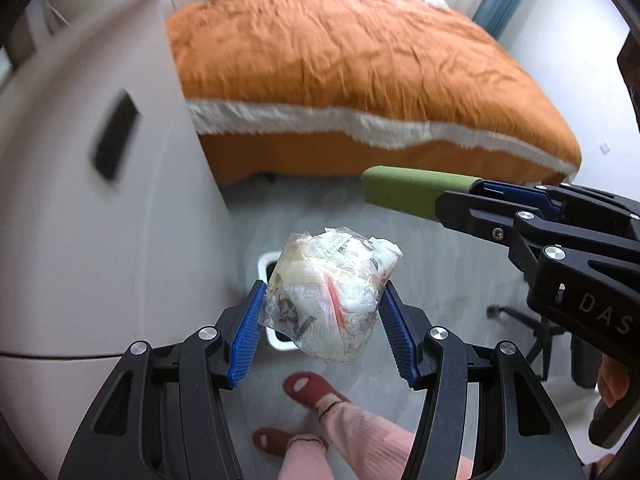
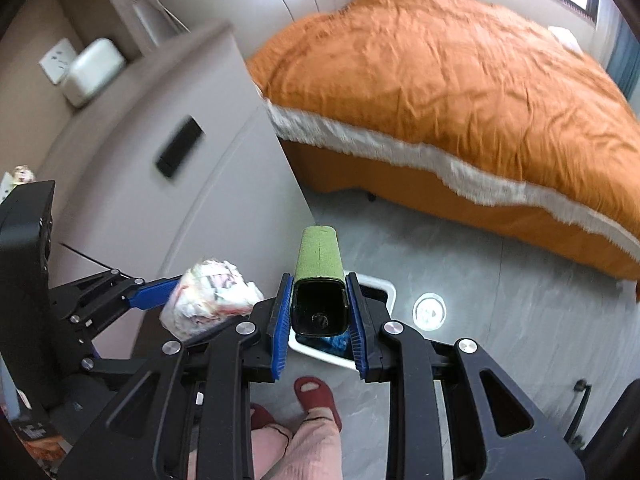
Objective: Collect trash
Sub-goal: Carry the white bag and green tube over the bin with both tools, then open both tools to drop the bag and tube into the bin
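My left gripper is shut on a crumpled clear plastic bag of trash, held in the air above a white bin on the floor. The bag also shows in the right wrist view, with the left gripper at the left. My right gripper is shut on a green box-shaped carton with a dark end, held above the same white bin. In the left wrist view the carton and the right gripper reach in from the right, above the bag.
A grey cabinet stands close on the left. An orange-covered bed fills the back. The person's legs and red slippers stand below. An office chair base is at the right. A round floor fitting lies beside the bin.
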`<state>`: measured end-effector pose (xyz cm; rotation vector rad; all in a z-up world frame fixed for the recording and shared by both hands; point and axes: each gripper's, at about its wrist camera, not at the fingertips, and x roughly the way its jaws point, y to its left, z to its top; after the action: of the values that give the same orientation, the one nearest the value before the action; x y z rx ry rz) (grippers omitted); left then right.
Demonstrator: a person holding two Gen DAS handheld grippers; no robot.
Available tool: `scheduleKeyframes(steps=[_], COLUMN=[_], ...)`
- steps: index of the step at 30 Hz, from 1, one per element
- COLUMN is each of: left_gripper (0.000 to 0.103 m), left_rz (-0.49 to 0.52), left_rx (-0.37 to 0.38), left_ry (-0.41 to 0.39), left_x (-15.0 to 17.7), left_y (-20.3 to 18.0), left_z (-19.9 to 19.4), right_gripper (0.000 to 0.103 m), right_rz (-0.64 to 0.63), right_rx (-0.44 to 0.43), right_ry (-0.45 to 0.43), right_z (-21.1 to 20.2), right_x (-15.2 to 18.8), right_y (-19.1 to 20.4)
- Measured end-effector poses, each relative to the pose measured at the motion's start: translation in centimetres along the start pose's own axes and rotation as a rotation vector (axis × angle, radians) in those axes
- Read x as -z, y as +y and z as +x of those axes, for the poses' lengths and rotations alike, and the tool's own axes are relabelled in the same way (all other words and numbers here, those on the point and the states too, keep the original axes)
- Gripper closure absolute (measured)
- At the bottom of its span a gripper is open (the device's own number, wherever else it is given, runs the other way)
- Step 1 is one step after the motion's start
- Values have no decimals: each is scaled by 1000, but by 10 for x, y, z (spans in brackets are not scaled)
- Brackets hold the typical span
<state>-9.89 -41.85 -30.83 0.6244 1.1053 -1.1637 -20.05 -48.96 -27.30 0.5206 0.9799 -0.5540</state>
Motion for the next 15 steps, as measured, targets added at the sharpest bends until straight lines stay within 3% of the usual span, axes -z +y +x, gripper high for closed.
scheduleKeyframes(steps=[13,14,15], left_gripper=[47,45,29], left_rz=[-45,-60,-70], left_rx=[35,51,55], left_ry=[185,203,219], left_x=[29,33,35], left_y=[14,19,22], left_z=[153,171,183], right_gripper=[76,75,60], right_rz=[56,54,49], right_rx=[16,21,26], right_ry=[162,174,201], right_z=[152,164,180], right_x=[40,43,47], right_y=[-44,-46,-49])
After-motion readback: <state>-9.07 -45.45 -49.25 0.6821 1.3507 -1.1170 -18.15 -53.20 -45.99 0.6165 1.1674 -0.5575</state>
